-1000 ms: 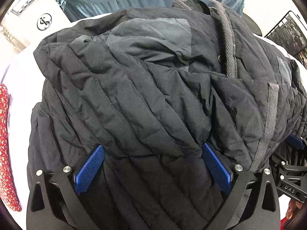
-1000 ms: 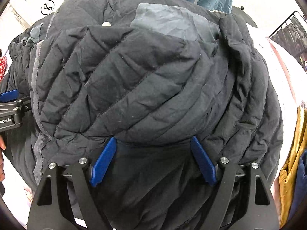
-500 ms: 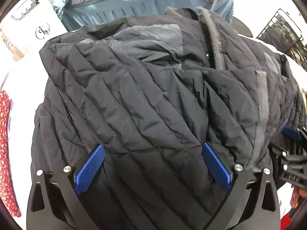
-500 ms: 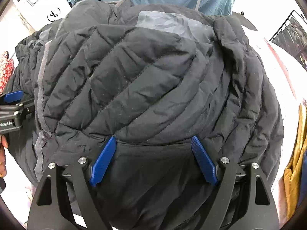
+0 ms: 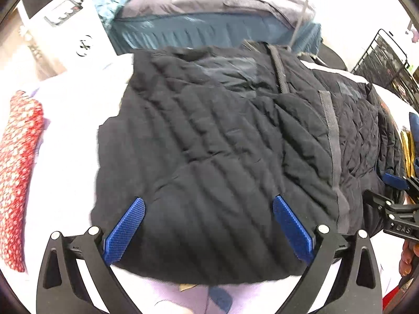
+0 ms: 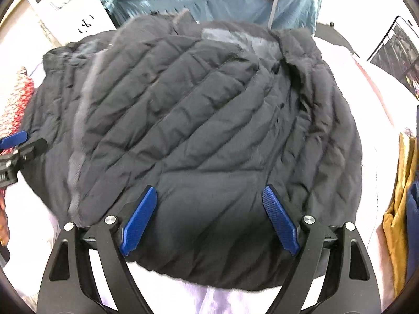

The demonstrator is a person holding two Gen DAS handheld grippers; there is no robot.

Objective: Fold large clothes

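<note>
Jacket, black and quilted, lies folded on a white table and fills the centre of both views. In the left wrist view, a red floral cloth lies along the left edge of the table, apart from the jacket. Behind it stands a white box bearing a round logo. Next to the box, beyond the jacket's far edge, lies a teal garment with a grey garment on top.

The left gripper stands with its jaws wide apart. Its blue pads flank the near hem of the jacket, one on each side, and the fabric lies between them unpinched. A grey trim strip runs down the jacket to the right of the gripper. At the far right, a black wire rack stands behind the table.

In the right wrist view, the left gripper's blue tip shows at the left edge, against the jacket's side. The jacket's diagonal quilting runs up to a grey lining patch near the collar. The right gripper also stands with its jaws wide apart, and its pads sit on either side of the near hem without closing on it. A mustard cloth and a dark blue cloth lie at the right edge, apart from the jacket.
</note>
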